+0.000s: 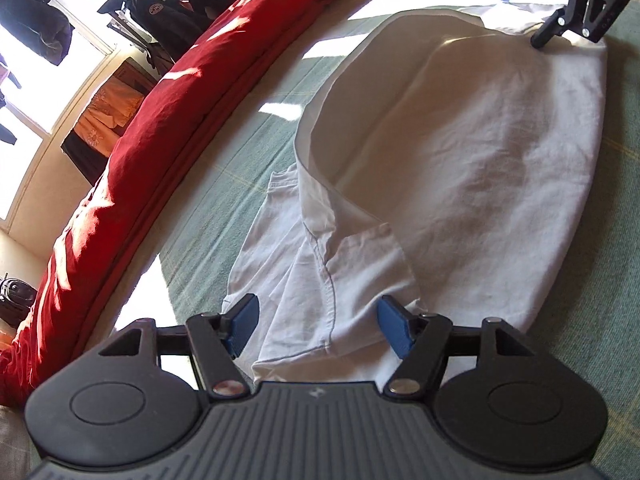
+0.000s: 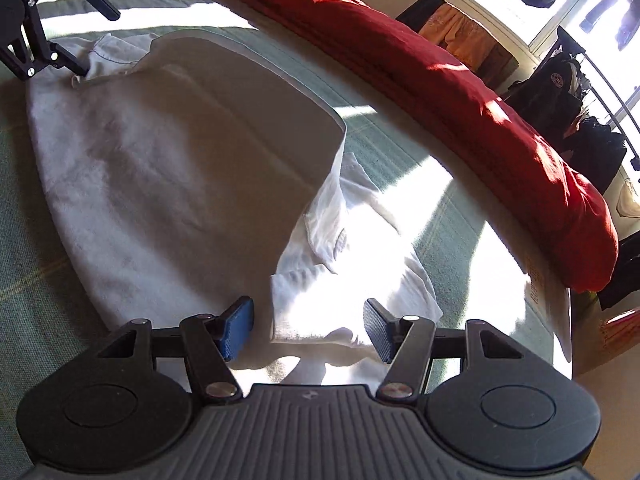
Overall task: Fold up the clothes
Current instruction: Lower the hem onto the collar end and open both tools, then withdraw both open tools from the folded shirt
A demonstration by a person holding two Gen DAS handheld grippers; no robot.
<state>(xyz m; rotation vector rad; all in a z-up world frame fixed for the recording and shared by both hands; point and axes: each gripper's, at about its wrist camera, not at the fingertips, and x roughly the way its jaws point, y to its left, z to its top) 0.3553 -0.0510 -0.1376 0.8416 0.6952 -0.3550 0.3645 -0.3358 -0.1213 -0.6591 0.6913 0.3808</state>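
A white T-shirt (image 1: 460, 160) (image 2: 140, 152) lies on the green bedsheet (image 1: 240, 152) (image 2: 24, 260) with one long side folded over its body. In the left wrist view my left gripper (image 1: 319, 326) is open, and a sleeve (image 1: 320, 280) lies loose between its blue pads. At the shirt's far end the right gripper (image 1: 528, 8) stands open over the cloth edge. In the right wrist view my right gripper (image 2: 308, 328) is open above a sunlit shirt corner (image 2: 340, 280). The left gripper (image 2: 86, 34) shows open at the opposite end.
A red duvet (image 1: 168, 112) (image 2: 460, 92) is bunched along the far side of the bed. Beyond it are a window, a rack of dark clothes (image 1: 168, 12) (image 2: 568, 92) and an orange garment (image 2: 460, 36). Green sheet shows on both sides of the shirt.
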